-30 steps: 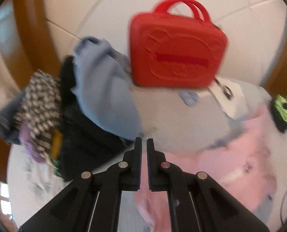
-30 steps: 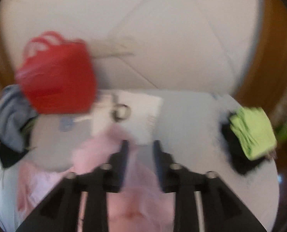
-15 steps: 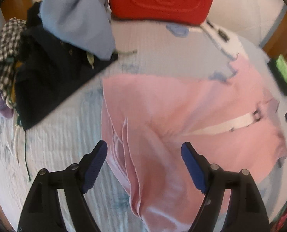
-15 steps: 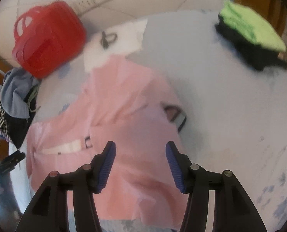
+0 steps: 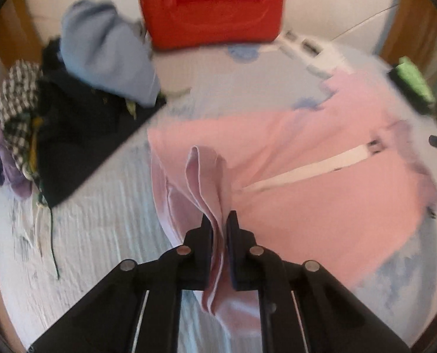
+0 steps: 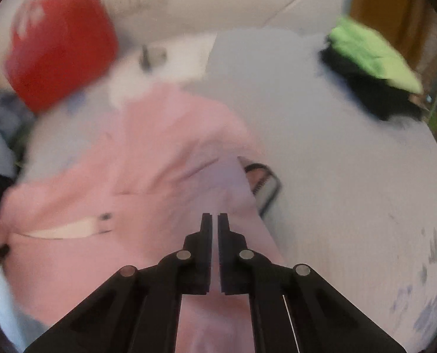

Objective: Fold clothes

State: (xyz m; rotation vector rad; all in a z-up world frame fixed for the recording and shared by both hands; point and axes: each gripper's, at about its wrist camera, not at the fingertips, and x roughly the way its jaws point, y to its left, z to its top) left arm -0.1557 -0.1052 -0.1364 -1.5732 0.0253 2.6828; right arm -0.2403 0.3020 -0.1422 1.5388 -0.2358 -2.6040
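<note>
Our left gripper (image 5: 219, 220) is clenched on a bunched fold of the pink garment (image 5: 321, 194), which lies spread across the middle of the round table (image 5: 100, 235), its near hem close to the table's edge. Our right gripper (image 6: 214, 219) is drawn nearly together over the same cloth; through the blur it seems to pinch a thin layer. Bare tabletop opens to our right, between the garment and the green-topped folded stack (image 6: 371, 56). The red case (image 5: 212, 6) stands behind.
</note>
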